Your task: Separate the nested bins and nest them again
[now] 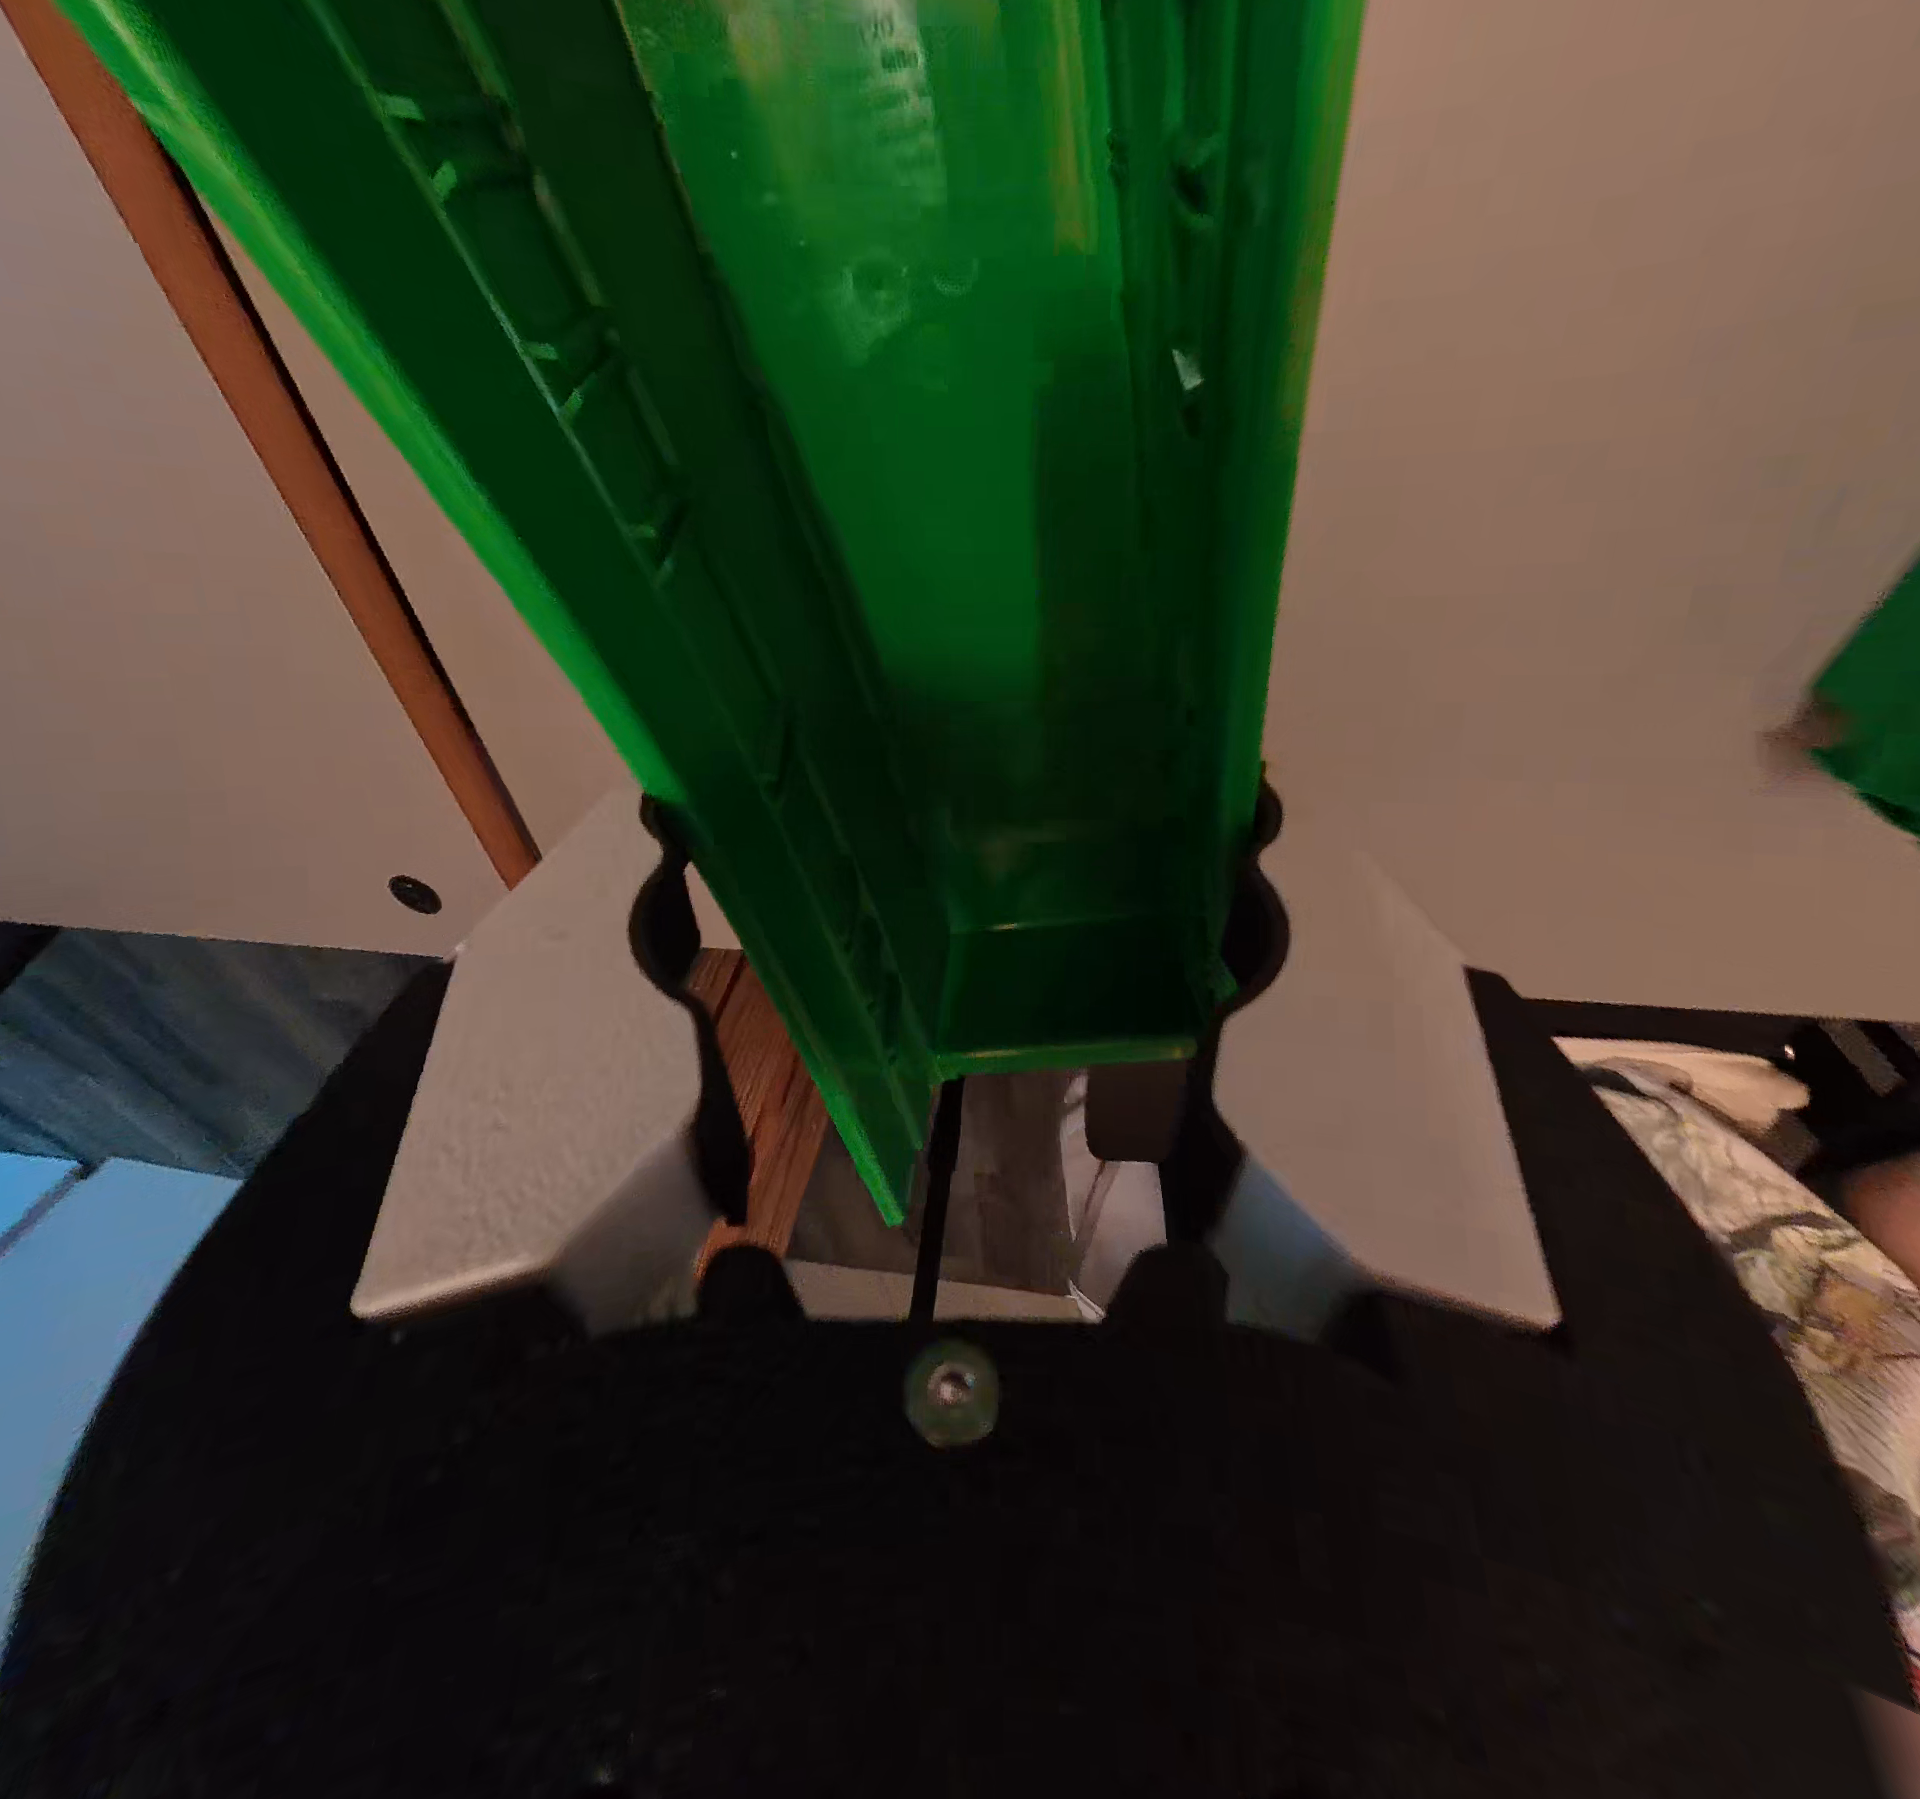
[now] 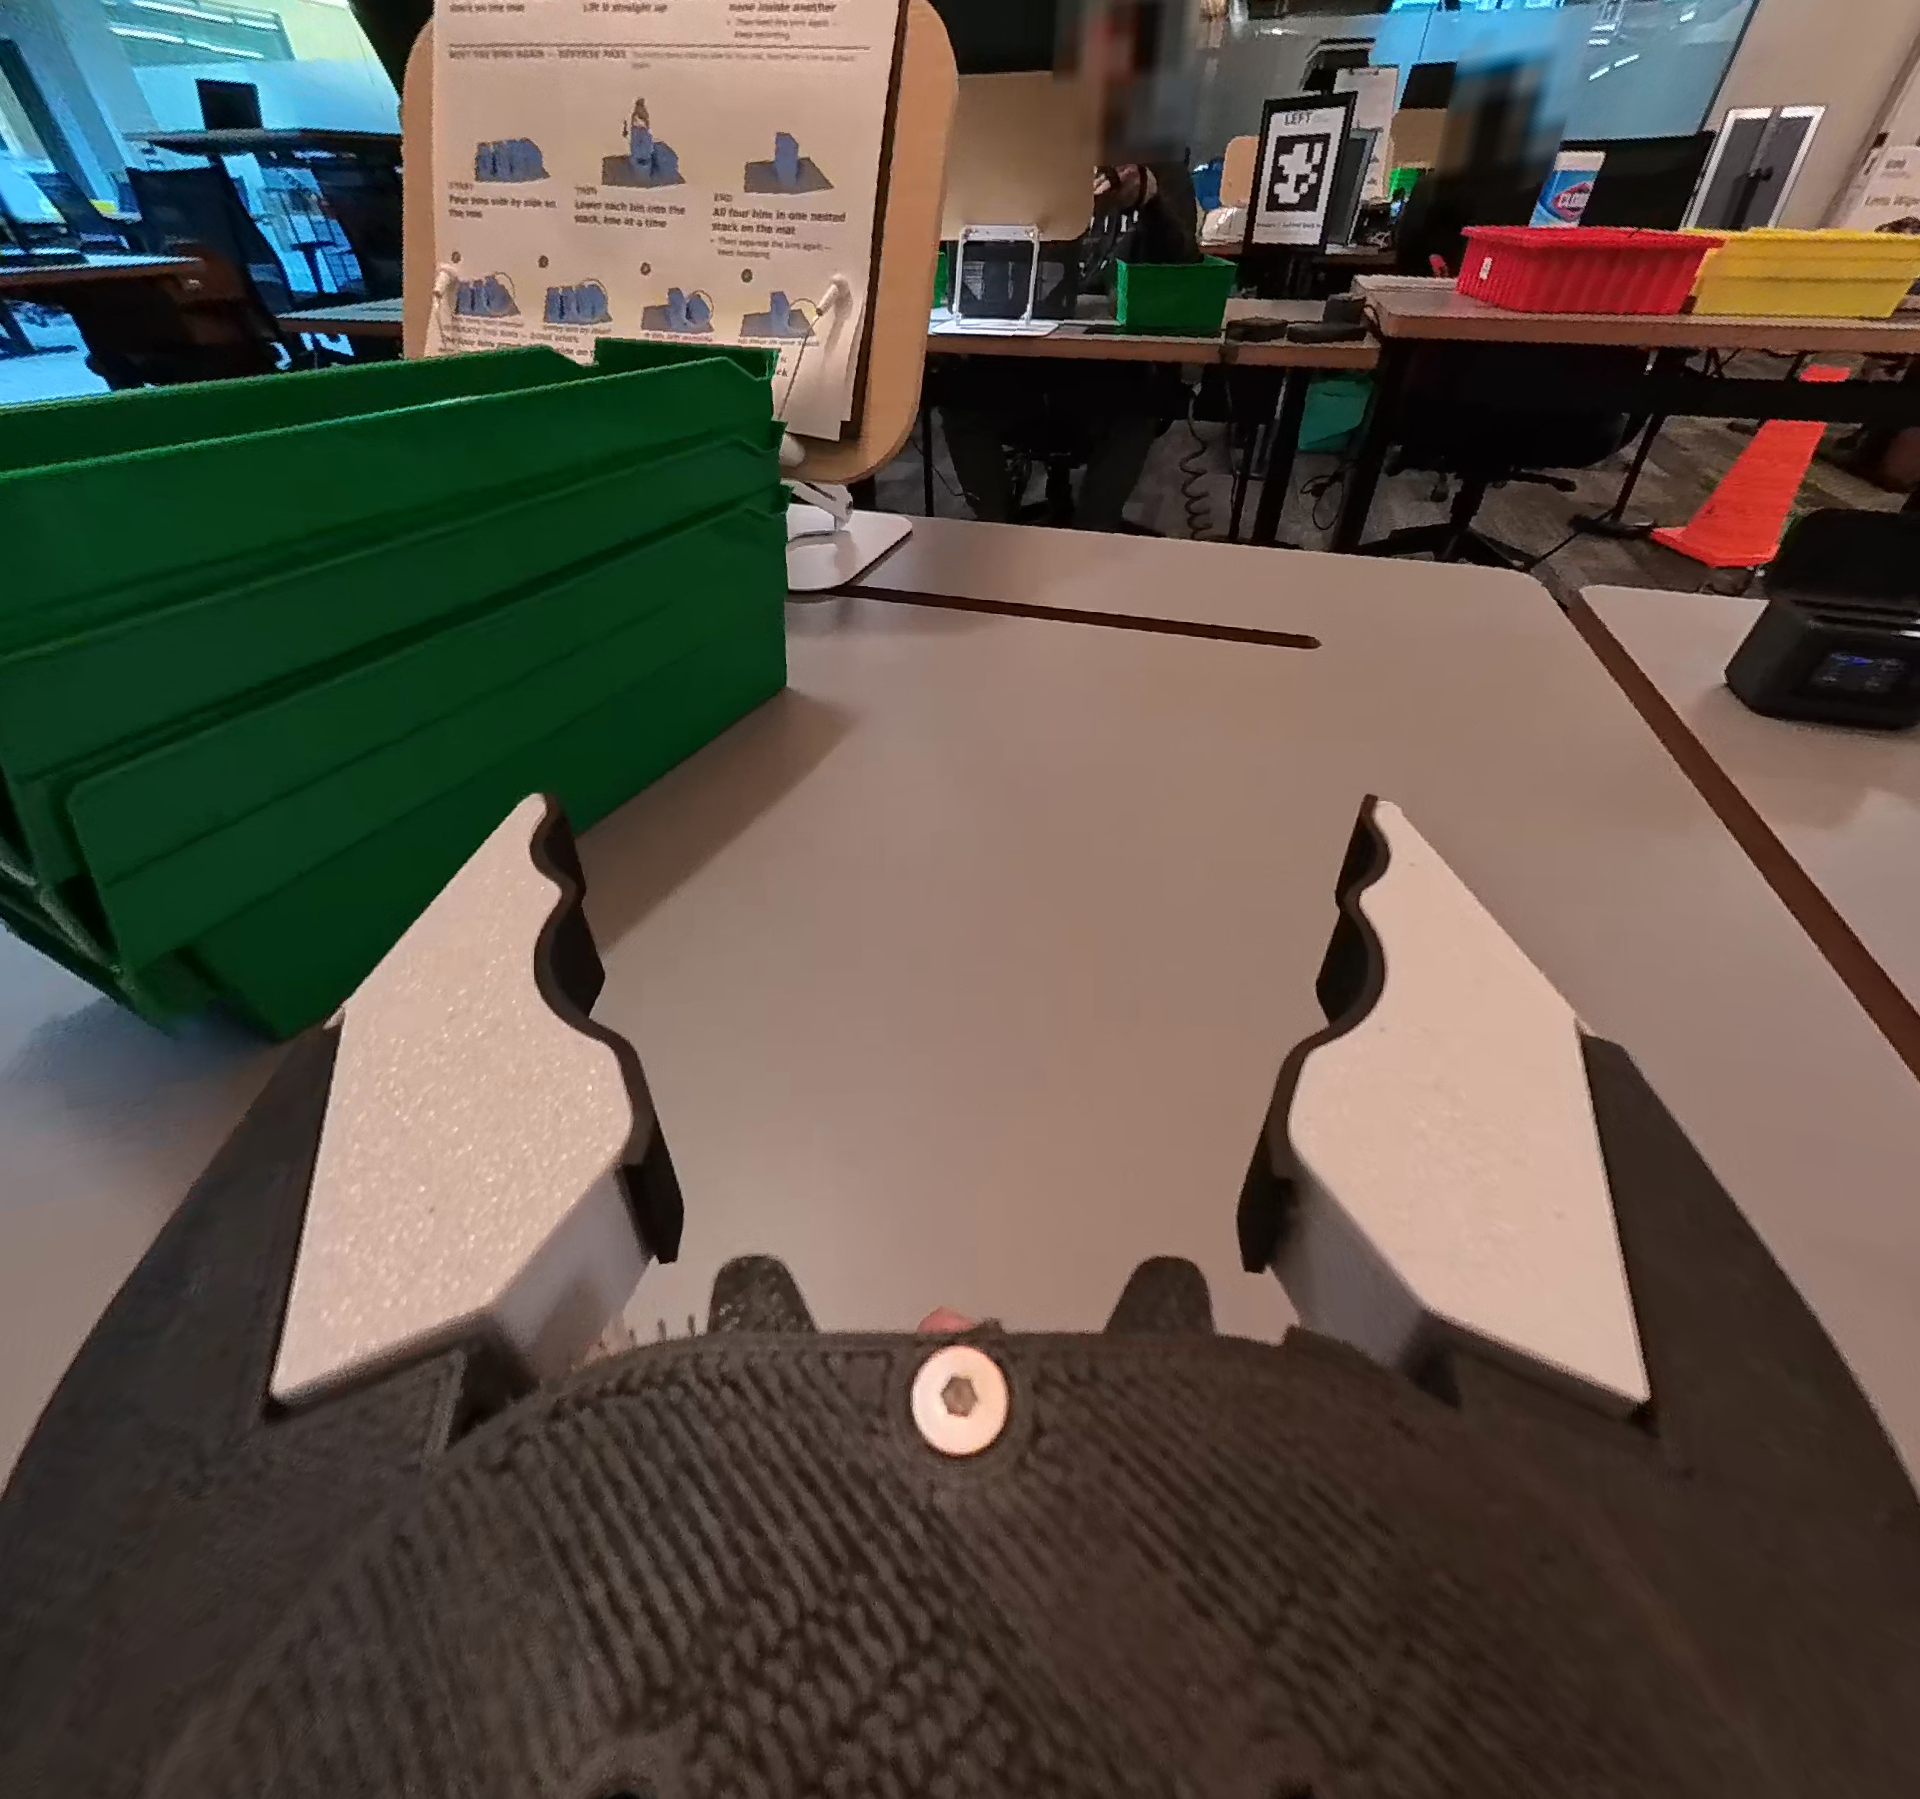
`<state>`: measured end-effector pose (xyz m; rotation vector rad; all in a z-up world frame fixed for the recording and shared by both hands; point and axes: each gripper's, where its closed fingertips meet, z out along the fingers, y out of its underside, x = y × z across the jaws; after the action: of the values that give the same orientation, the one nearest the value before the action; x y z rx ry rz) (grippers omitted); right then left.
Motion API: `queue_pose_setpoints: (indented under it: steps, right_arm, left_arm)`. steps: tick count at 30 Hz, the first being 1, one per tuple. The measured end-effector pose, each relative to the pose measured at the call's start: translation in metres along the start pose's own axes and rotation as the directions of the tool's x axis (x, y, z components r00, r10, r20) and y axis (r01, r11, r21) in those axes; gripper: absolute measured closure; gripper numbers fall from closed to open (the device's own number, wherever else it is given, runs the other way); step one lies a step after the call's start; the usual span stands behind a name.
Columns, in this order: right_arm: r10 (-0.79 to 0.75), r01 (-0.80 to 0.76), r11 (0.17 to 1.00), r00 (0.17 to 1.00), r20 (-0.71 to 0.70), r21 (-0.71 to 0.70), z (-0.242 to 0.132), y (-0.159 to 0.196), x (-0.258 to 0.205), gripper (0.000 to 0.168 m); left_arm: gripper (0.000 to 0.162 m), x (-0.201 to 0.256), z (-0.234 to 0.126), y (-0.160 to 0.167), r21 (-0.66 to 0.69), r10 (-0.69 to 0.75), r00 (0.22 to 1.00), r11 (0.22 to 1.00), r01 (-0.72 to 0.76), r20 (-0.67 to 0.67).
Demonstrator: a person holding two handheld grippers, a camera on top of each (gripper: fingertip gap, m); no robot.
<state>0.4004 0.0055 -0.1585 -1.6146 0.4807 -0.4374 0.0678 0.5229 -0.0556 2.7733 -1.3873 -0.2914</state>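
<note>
Left wrist view: a single green bin (image 1: 935, 461) fills the frame, held off the pale table (image 1: 1558, 399), its end clamped between the black pads of the left gripper (image 1: 956, 908). The bin runs away from the camera, tilted so that its ribbed rim and glossy wall show; whether anything lies inside it cannot be told from this angle. A sliver of more green plastic (image 1: 1870, 710) pokes in at the right edge, blurred.

In the right wrist view, the right gripper (image 2: 961, 876) hangs above the table (image 2: 1039, 814) with its fingers spread wide and nothing between them. Just to its left stands the stack of nested green bins (image 2: 395, 627), one inside another with their rims stepped, resting on the tabletop; the stack leans slightly and its interior is hidden by the side walls. Behind the stack an illustrated instruction sheet (image 2: 665, 118) stands propped on a board. Farther back, on other desks, sit a small green bin (image 2: 1174, 291), a red bin (image 2: 1569, 269) and a yellow bin (image 2: 1808, 274) side by side, their contents out of sight. A black device (image 2: 1834, 648) rests on the neighbouring table at right.
</note>
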Motion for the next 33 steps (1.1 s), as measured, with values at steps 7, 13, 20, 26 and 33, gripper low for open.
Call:
queue_pose_setpoints:
  steps: [7,13,20,26,33]
  right_arm:
    - [0.051,-0.051,0.999,0.998,0.026,-0.019,0.005,0.011,0.000,0.028]
    - [0.047,-0.046,0.999,0.998,0.049,-0.017,0.008,0.010,-0.009,0.029]
    - [0.061,-0.058,0.998,0.995,0.077,-0.039,0.014,0.016,-0.020,0.029]
    - [0.049,-0.045,0.997,0.996,0.073,-0.063,0.016,0.023,-0.019,0.029]
    - [0.070,-0.066,0.996,0.995,0.066,-0.063,0.015,0.025,-0.013,0.029]
  left_arm:
    - [0.060,-0.053,0.097,0.019,-0.110,-0.040,0.996,0.993,0.032,-0.075]
    - [0.062,-0.059,0.136,-0.003,-0.109,-0.010,0.990,0.994,-0.005,-0.140]
    - [0.063,-0.057,0.154,-0.037,-0.096,0.077,0.989,0.991,-0.090,-0.129]
    - [0.065,-0.048,0.167,-0.055,-0.107,0.103,0.987,0.988,-0.116,-0.120]
    - [0.056,-0.046,0.169,-0.060,-0.099,0.136,0.987,0.985,-0.144,-0.086]
